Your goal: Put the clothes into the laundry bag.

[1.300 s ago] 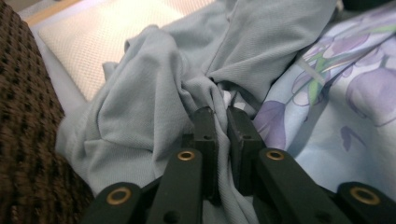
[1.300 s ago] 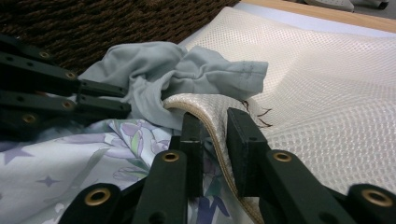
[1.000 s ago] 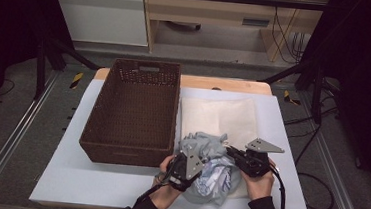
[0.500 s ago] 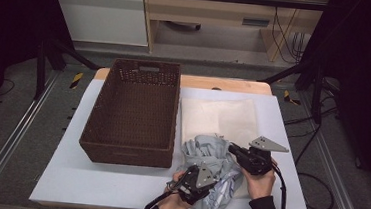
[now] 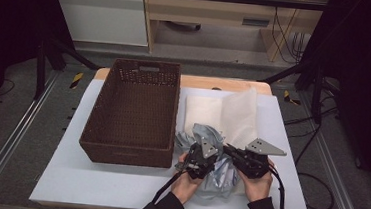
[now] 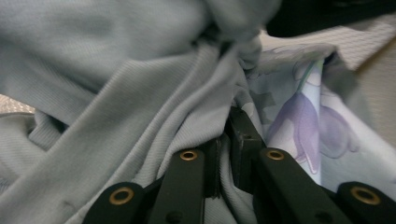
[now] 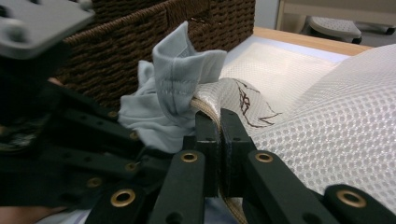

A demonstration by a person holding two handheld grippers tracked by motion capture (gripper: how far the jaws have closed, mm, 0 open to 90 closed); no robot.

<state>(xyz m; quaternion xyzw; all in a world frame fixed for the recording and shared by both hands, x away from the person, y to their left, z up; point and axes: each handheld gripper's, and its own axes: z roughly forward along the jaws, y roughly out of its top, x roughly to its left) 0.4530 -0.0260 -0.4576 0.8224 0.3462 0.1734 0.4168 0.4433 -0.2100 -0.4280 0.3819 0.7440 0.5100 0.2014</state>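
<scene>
Evidently the left gripper (image 6: 224, 154) pinches the pale blue garment (image 6: 140, 93) between near-closed fingers while the right gripper (image 7: 219, 140) clamps the white mesh bag's (image 7: 336, 140) rim, apparently holding it steady for stuffing.

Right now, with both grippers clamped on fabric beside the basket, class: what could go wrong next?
1. The left gripper pinches just a fold of the pale blue garment; it may slip free when lifted.
2. The right gripper grips the white mesh bag by its edge, tangled with the garment, so both could drag together.
3. Trailing cloth might snag on the wicker basket.
</scene>
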